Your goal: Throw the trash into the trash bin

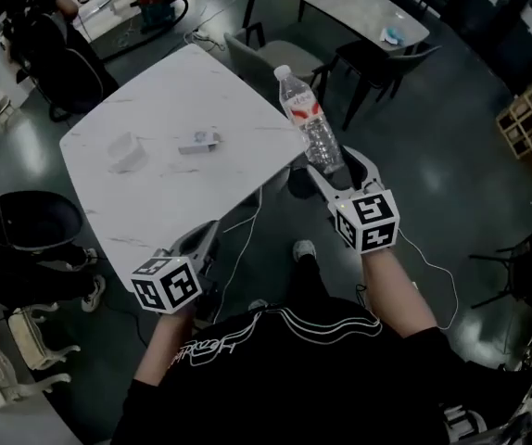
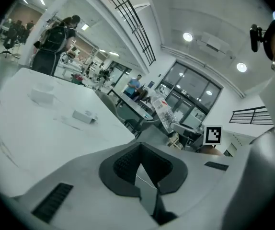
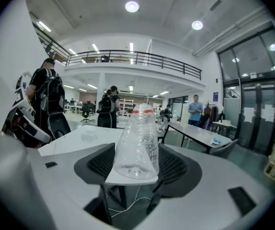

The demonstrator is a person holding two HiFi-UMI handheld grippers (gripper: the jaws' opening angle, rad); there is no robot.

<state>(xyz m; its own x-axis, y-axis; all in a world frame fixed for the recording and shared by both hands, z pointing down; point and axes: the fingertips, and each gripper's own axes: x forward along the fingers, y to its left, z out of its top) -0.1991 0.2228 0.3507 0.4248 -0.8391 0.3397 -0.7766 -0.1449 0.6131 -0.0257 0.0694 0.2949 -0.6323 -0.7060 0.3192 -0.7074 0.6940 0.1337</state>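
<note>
Right fingers (image 3: 98, 166) are set wide and clamped on the bottle (image 1: 307, 119). The grip is low, at its base end, with the cap end tilted up and away from me. The bottle hangs just off the right-hand edge of the surface (image 1: 155, 109), over the floor (image 1: 414, 156). Left fingers (image 2: 124, 166) are closed tip to tip with nothing in them, low at the near edge of the surface.

Step as I read it: carry the bottle to the bin. No bin shows in any view, so job one is finding it. I'd do that by looking away from the surface, not by waving the load around.

Doing it well:
- The bottle looks empty and thin-walled. A harder squeeze would likely buckle it and a looser one would let it slip, so leave the grip alone.
- It's gripped at one end, so the long end can swing. Move smoothly, cap end up.
- Mind the chair (image 1: 275, 58) just beyond the surface.
- Open only with the bottle low over the bin's mouth, so it doesn't bounce off the rim.
- Left fingers stay clear.

A small box (image 1: 199, 142) and a white lump (image 1: 127, 151) sit mid-surface, well apart from the bottle. They're probably the next trash, but I can't be sure.
</note>
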